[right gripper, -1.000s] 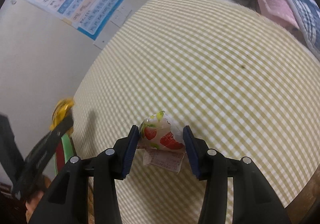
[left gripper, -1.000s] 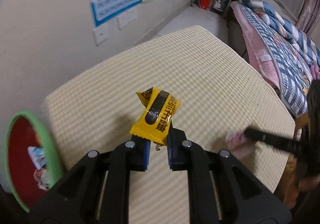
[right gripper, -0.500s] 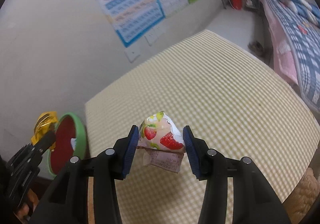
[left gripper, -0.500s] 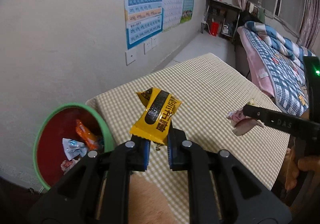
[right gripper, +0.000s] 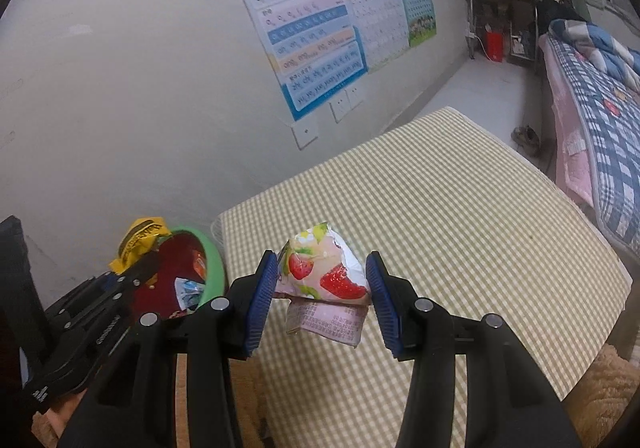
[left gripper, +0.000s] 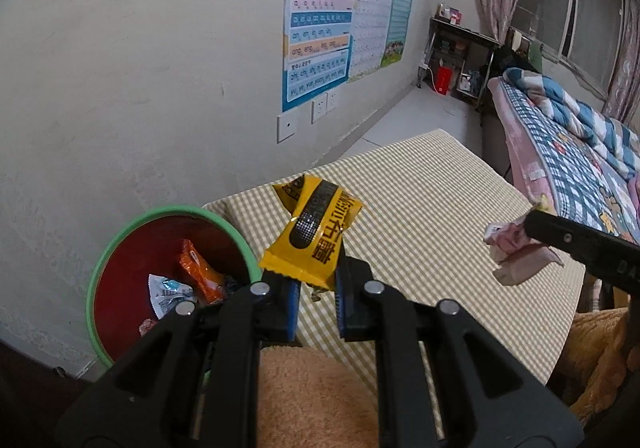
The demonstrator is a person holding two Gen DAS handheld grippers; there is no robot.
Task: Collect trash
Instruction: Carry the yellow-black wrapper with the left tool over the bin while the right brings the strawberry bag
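Yellow wrapper (left gripper: 316,236) and strawberry packet (right gripper: 326,272), each still clamped in jaws, now seemingly nearer green bin (left gripper: 132,232).

We see a yellow wrapper (left gripper: 316,236) with black print, a pink strawberry-printed wrapper (right gripper: 326,274), and a green-rimmed red bin (left gripper: 120,244) beside the yellow-and-white checked tabletop (right gripper: 440,208).

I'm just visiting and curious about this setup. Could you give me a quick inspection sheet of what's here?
Surface: checked tablecloth, bare.
Job's things: yellow wrapper; strawberry wrapper; green-rimmed bin beside the table, wrappers inside.
Clutter: nothing seen.
Tongs: left tongs shut on the yellow wrapper; right tongs shut on the strawberry wrapper.
Cables: nothing seen near the table.
Surroundings: wall posters, bed, shelf.
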